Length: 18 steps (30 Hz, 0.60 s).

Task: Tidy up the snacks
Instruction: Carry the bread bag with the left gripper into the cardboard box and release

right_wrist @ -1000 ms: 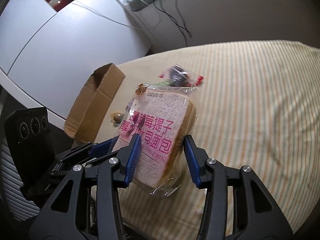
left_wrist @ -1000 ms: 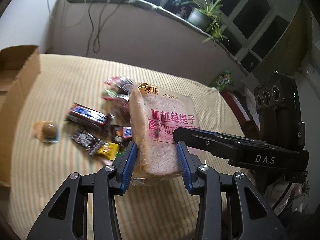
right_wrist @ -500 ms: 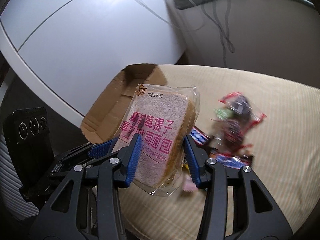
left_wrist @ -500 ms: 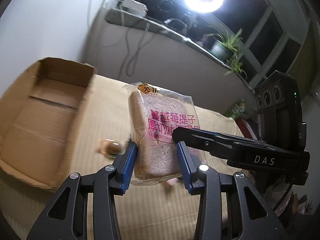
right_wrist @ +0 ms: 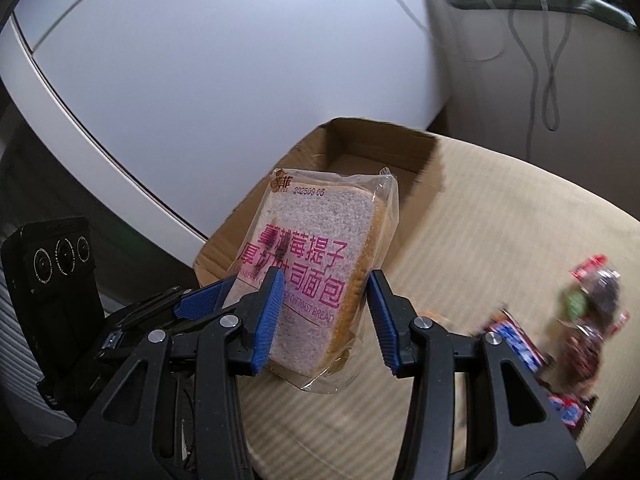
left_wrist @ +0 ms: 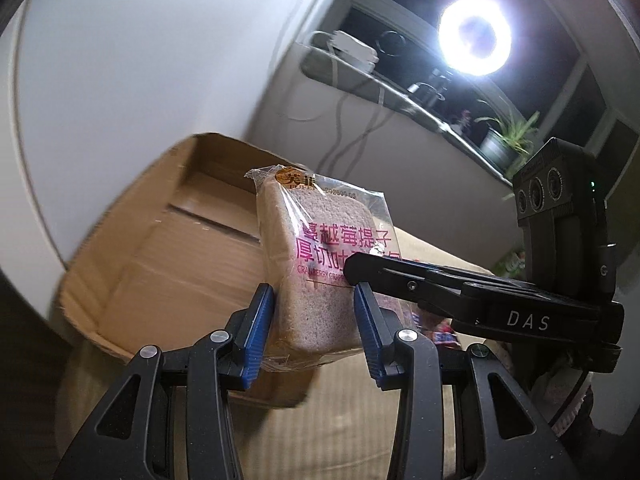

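A clear bag of sliced toast bread (left_wrist: 320, 264) with pink lettering is held upright in the air by both grippers. My left gripper (left_wrist: 316, 320) is shut on its lower part. My right gripper (right_wrist: 324, 316) is shut on the same bag (right_wrist: 316, 264), from the other side. The open cardboard box (left_wrist: 168, 252) stands just behind and to the left of the bag, and shows in the right wrist view (right_wrist: 360, 160) beyond the bag. Loose snack packets (right_wrist: 584, 320) lie on the striped cloth at the right.
The striped beige cloth (right_wrist: 500, 208) covers the surface under the box and snacks. A white wall (right_wrist: 200, 80) rises behind the box. A ledge with cables, a ring light (left_wrist: 474, 38) and a potted plant (left_wrist: 504, 140) runs along the back.
Both grippers have carried the bread bag left, away from the snack pile and toward the cardboard box, which now fills the view behind the bag. The grip on the bag is unchanged.
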{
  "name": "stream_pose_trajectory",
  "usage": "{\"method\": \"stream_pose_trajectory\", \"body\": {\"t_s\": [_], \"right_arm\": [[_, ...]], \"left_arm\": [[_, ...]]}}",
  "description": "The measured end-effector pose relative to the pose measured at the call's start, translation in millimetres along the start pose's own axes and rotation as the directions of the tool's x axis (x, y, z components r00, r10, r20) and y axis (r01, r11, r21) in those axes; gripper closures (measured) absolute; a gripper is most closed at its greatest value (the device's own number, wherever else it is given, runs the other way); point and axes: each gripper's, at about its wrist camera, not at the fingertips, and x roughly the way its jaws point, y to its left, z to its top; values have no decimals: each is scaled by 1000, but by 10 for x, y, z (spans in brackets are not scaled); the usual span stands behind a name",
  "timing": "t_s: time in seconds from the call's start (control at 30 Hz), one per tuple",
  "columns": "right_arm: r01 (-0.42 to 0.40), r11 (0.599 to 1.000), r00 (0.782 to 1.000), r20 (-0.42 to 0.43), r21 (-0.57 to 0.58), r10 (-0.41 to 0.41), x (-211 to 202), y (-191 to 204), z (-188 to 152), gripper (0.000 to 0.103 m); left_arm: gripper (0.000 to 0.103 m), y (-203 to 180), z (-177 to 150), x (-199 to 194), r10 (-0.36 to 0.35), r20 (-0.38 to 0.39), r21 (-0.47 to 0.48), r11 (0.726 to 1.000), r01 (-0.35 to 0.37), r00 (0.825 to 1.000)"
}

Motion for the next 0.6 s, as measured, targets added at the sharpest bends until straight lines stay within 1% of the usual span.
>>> {"method": "stream_pose_trajectory", "body": {"t_s": [0.33,0.6], "right_arm": [[-52,999,998,-47,-8,51,410,124,176,58],[-42,999,997,-68,-31,39,585,179,204,58]], "left_arm": [[65,232,85,48,87,16,-21,996,-86,996],[65,279,72,72,146,23,-5,989,-146,989]]}}
